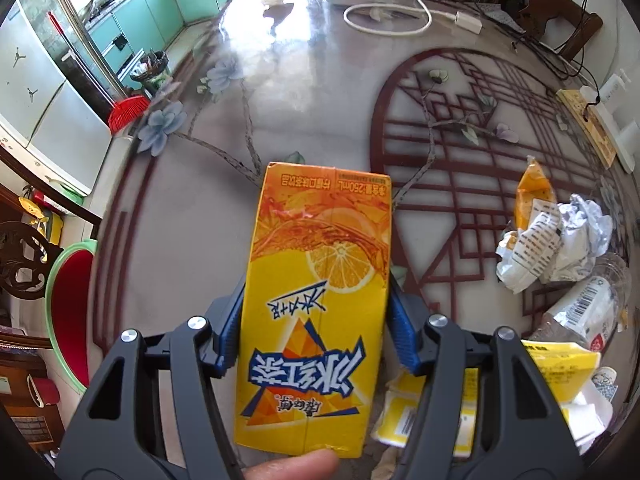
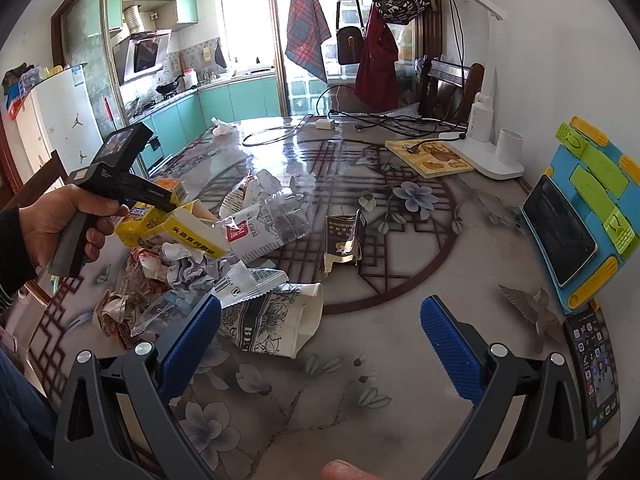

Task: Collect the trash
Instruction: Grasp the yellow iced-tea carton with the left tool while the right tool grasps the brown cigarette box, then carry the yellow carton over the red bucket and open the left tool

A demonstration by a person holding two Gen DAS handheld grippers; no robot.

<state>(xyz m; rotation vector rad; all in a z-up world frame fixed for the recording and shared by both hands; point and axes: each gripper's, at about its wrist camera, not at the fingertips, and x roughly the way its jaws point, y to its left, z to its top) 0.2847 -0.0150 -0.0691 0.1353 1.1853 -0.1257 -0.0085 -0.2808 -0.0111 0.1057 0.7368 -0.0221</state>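
Your left gripper [image 1: 316, 320] clamps the yellow tea carton [image 1: 316, 304], seemingly lifted off the table [image 1: 280, 120]; your right gripper [image 2: 320, 336] gapes empty near the trash pile [image 2: 192, 256].

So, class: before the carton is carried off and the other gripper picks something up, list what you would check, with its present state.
1. Left gripper shut on the iced tea carton, pads on both sides: ok.
2. Carton lifted off the table: ok.
3. Right gripper open, holding nothing: ok.
4. Paper cup on its side just ahead of the right gripper: ok.
5. A bin for the carton within reach: cannot tell.
6. Phone lies apart from the trash pile: ok.
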